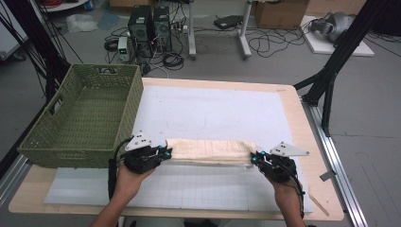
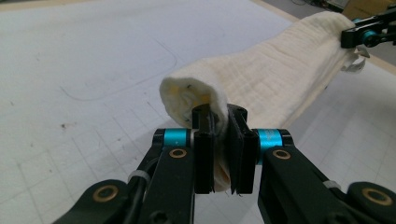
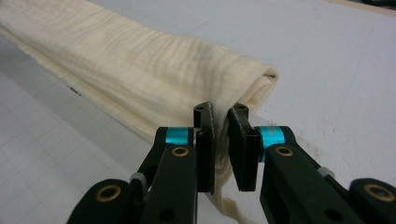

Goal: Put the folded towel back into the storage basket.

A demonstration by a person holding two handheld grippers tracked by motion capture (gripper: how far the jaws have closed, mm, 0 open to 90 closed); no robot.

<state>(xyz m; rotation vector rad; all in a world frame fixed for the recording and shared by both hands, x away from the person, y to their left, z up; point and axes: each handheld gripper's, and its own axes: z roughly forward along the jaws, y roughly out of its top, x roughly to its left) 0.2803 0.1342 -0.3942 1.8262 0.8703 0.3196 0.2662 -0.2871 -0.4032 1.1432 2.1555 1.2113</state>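
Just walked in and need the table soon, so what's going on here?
A person holds a folded cream cloth by its two ends, the left gripper shut on one end and the right gripper shut on the other. The cloth stretches between them over the white mat. A green basket sits at the table's left.

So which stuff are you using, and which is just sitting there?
In use: cloth, left gripper, right gripper, each shut on one end of it.
Just there: basket, mat, computers, cables, box.
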